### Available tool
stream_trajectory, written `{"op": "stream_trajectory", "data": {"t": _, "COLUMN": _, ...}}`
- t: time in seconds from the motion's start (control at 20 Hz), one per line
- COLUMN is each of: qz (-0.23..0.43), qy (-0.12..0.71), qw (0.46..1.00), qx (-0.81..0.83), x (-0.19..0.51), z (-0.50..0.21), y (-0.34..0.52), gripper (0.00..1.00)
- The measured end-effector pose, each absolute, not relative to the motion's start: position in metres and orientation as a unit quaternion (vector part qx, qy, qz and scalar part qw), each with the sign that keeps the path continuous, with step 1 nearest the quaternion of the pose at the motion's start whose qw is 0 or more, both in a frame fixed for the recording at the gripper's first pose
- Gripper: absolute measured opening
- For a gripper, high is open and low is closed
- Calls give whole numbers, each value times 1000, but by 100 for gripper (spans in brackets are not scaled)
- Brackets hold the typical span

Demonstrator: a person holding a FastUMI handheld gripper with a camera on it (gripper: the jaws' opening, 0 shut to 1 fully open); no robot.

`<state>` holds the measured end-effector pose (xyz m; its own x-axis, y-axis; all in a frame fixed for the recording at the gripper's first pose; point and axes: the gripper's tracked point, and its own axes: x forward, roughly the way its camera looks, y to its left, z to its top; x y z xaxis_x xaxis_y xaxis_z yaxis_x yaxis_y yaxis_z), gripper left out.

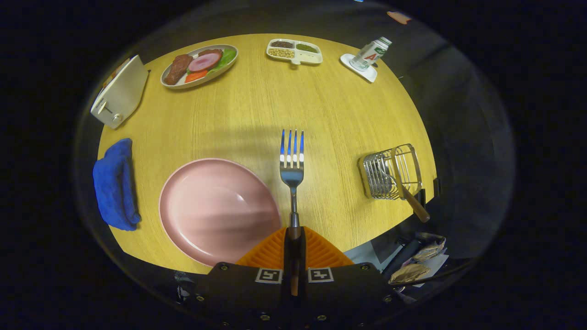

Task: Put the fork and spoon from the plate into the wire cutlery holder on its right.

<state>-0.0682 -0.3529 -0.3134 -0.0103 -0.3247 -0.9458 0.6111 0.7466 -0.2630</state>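
My gripper (293,236) is shut on the handle of a silver fork (292,158), which sticks straight out ahead of the fingers, tines pointing away, held up above the wooden table (257,110). Below and left of the fork lies the pink plate (215,208), with nothing on it. The wire cutlery holder (390,172) stands to the right of the fork near the table's edge. A utensil with a wooden handle (415,204) leans in the holder, handle sticking out toward me; its head is hidden inside the wires.
A blue cloth (114,185) lies left of the plate. A white toaster (120,91), an oval dish of food (199,65), a divided snack tray (294,51) and a bottle on a white coaster (369,57) line the far side. The table edge runs just past the holder.
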Motion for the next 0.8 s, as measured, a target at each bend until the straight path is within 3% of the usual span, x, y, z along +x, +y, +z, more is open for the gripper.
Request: {"op": "stream_trajectory", "data": {"t": 0.8, "qz": -439, "qy": 616, "qw": 632, "qx": 169, "x": -148, "z": -286, "y": -448, "gripper": 6}}
